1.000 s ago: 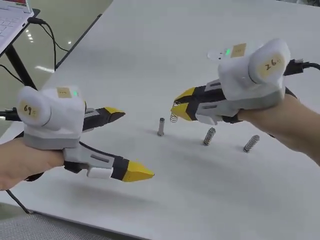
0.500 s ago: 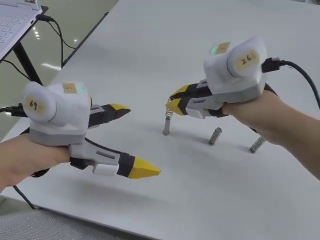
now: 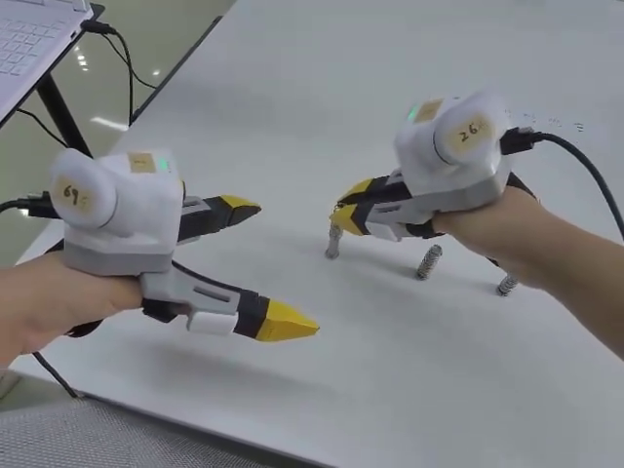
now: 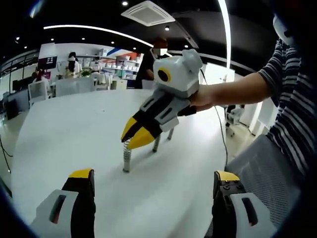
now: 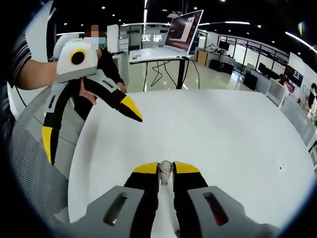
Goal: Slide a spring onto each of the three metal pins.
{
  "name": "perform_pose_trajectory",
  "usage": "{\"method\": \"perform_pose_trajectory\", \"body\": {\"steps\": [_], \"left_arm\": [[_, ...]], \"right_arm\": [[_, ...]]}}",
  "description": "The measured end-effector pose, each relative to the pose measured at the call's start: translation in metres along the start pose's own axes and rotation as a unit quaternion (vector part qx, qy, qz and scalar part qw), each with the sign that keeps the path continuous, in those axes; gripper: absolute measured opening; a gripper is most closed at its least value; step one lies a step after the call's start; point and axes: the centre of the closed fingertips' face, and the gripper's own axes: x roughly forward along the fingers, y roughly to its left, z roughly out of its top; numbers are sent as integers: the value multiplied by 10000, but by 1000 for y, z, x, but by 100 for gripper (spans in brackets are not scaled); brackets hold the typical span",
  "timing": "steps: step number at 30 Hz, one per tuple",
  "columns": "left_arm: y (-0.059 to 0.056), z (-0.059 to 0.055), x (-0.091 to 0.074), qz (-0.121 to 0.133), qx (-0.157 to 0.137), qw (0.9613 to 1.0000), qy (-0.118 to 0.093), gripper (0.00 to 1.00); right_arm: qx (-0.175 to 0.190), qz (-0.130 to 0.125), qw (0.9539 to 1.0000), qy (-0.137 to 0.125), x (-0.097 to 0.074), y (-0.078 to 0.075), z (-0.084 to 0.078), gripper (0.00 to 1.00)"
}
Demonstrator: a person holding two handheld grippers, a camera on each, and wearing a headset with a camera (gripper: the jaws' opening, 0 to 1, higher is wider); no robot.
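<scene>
The right gripper (image 3: 341, 213) is clenched on a spring (image 5: 165, 171). In the right gripper view the spring stands upright between the two yellow tips, and both of them touch it. In the left gripper view the same spring hangs just under these tips, directly above the first pin (image 4: 126, 166). Its lower coils seem to be around the top of the pin, but I cannot tell how far down they go. This pin stands upright on the white bench (image 3: 390, 97), and its lower part is bare.

The second spring (image 3: 427, 261) and the third spring (image 3: 507, 285) stand upright on the bench in a row to the right of the first pin. Each one is on a pin that is hidden under the coils. The hand that holds the right gripper is above and partly in front of them in the head view.

The left gripper (image 3: 263, 263) is released, its jaws are wide apart and hold nothing. It hovers over the near left part of the bench, well apart from the pins, and points toward them.
</scene>
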Motion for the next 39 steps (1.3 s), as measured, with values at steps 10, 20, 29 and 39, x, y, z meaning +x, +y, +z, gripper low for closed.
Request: {"method": "perform_pose_trajectory", "body": {"steps": [10, 20, 29, 39], "left_arm": [[-3, -5, 1, -16, -69, 10000, 18, 97], [-3, -7, 2, -16, -104, 9999, 9, 97], [-6, -4, 4, -54, -92, 9999, -1, 97], [-5, 1, 5, 19, -91, 9999, -65, 97]], "right_arm": [[182, -38, 9993, 338, 17, 0, -22, 7], [324, -45, 9987, 386, 20, 5, -30, 8], [227, -51, 9989, 402, 20, 6, -27, 9], [505, -10, 9986, 140, 4, 6, -20, 16]]}}
